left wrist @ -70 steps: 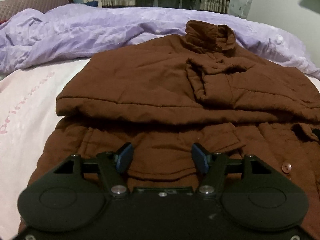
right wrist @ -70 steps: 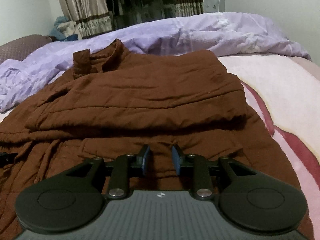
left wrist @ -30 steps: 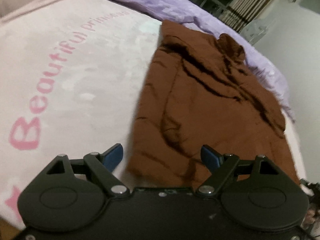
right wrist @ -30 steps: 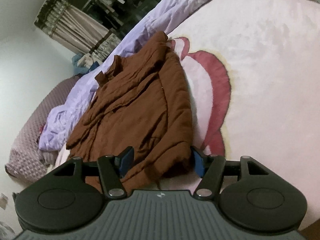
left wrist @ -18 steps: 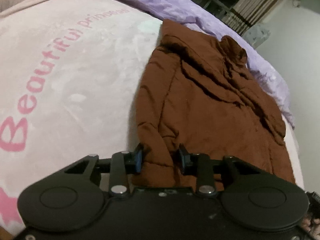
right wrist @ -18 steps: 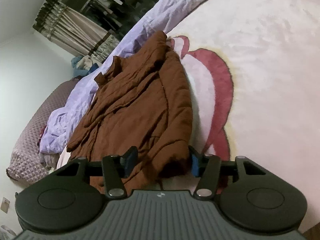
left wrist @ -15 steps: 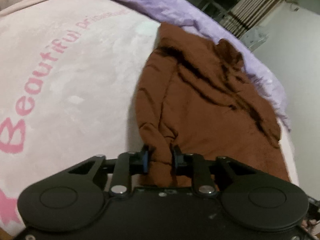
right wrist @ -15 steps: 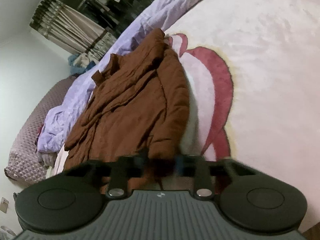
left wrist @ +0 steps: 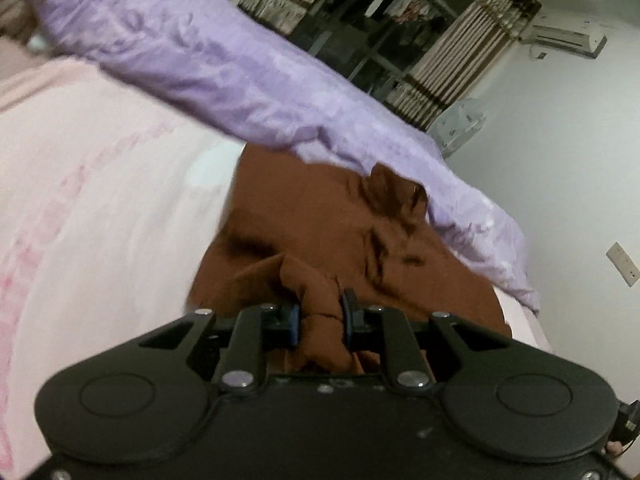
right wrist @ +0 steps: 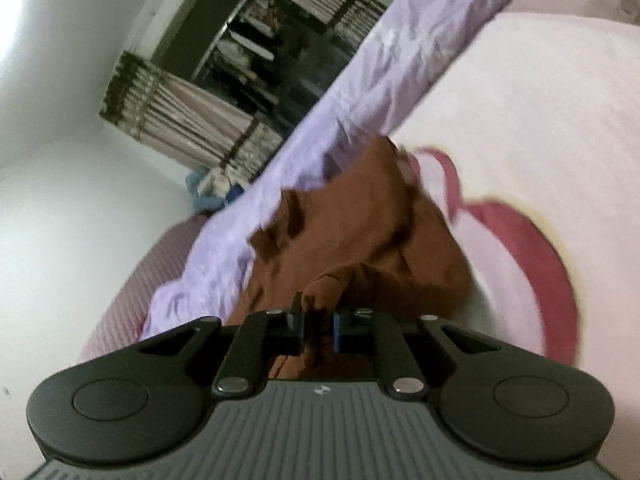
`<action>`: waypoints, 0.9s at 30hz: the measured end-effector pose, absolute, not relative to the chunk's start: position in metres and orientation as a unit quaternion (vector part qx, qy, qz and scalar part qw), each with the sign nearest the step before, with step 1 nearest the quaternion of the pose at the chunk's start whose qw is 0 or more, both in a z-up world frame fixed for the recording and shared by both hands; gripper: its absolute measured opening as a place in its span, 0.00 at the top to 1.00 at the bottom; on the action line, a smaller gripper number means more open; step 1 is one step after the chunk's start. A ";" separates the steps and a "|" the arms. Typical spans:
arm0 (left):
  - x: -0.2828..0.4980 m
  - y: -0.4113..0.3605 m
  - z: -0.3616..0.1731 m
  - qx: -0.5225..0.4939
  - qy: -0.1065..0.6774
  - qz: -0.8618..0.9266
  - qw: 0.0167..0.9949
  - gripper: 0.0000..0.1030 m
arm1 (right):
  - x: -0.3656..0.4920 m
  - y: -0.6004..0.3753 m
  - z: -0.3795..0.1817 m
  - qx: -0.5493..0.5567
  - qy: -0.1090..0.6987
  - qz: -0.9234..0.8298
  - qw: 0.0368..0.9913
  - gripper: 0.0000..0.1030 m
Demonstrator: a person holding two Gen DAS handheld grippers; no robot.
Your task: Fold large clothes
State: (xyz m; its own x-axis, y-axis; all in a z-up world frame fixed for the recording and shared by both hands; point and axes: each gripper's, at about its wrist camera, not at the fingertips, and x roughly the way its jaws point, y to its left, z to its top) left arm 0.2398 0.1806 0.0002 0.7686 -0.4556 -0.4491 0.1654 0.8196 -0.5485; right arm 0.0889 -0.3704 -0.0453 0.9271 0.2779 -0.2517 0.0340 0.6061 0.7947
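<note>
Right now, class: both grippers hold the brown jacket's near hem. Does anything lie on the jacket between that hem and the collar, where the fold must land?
Nothing visible does. The brown jacket is bare up to its collar; the purple duvet only borders that far end.

I see the brown padded jacket (left wrist: 320,220) lying folded on the pink bed, its near hem bunched and lifted.
</note>
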 end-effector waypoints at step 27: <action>0.463 0.146 -0.041 -0.112 0.360 -0.077 0.923 0.33 | 0.318 -0.409 -0.038 0.315 0.236 -0.082 0.916 0.35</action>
State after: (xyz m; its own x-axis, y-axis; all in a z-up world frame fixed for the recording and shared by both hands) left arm 0.4627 0.1464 -0.0412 0.7289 -0.2226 -0.6475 0.0608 0.9630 -0.2627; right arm 0.3181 -0.4092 -0.0378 0.8747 -0.0018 -0.4847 0.2993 0.7886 0.5372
